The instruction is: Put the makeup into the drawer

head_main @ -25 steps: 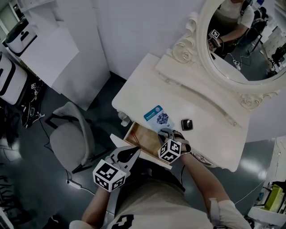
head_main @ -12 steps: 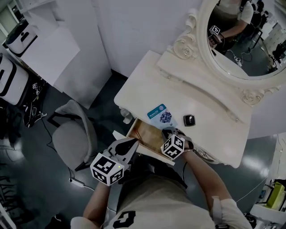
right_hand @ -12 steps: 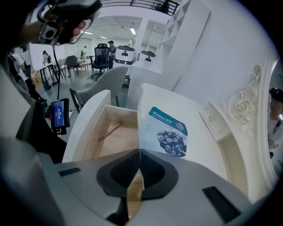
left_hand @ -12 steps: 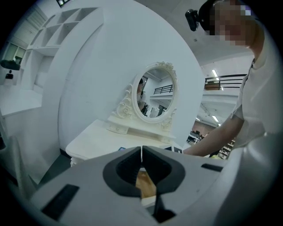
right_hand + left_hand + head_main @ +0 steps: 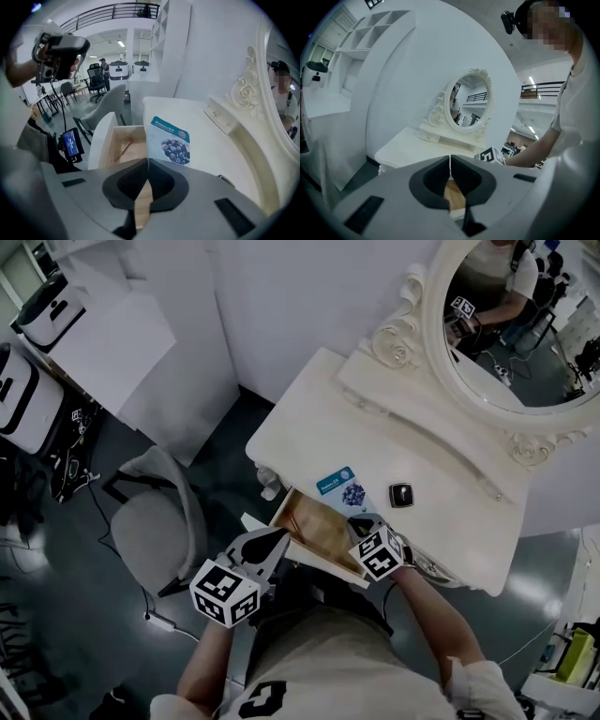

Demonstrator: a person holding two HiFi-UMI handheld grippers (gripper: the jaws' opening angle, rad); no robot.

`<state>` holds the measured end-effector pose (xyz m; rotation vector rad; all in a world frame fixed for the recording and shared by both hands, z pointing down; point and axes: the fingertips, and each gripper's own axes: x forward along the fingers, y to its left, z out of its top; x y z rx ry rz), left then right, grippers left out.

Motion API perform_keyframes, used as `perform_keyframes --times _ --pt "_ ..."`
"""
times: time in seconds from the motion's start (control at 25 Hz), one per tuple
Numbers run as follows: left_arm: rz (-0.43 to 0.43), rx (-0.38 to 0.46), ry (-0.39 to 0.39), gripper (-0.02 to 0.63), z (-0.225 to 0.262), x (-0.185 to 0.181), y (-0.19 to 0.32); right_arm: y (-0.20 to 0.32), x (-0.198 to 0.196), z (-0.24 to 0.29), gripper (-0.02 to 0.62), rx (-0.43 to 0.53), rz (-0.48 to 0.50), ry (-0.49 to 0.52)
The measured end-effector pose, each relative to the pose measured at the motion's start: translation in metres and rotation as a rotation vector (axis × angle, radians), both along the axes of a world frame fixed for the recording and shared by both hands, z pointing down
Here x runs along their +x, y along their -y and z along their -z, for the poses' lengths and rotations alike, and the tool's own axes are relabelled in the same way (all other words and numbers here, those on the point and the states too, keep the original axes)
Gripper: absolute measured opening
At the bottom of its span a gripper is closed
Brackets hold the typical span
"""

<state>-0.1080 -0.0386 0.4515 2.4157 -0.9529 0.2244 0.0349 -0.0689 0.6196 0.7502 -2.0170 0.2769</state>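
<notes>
The white dressing table's drawer stands pulled out, its wooden floor showing. A thin brown stick lies inside it. A blue packet printed with blueberries lies flat on the tabletop at the drawer's edge. A small black compact sits to its right. My right gripper hovers over the drawer's right end just short of the packet, shut and empty. My left gripper is by the drawer's front left corner, also shut with nothing in it.
An oval mirror in a carved white frame rises at the back of the table. A grey chair stands on the dark floor to the left. White partitions close off the far left.
My right gripper has risen a little above the drawer and rolled, its marker cube now turned. The left gripper has shifted only slightly. Packet and compact lie where they were.
</notes>
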Motion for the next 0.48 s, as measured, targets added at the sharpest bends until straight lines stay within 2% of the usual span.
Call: perform_keyframes --times 0.28,0.48 --pt "-0.011 -0.017 -0.01 0.063 -0.005 -0.003 0.0 -0.028 -0.014 0.054 0.028 0.005 -0.034 0.162" --pt "-0.033 -0.023 -0.013 0.061 -0.006 -0.002 -0.001 -0.047 -0.029 0.084 0.028 -0.029 -0.048 0.268"
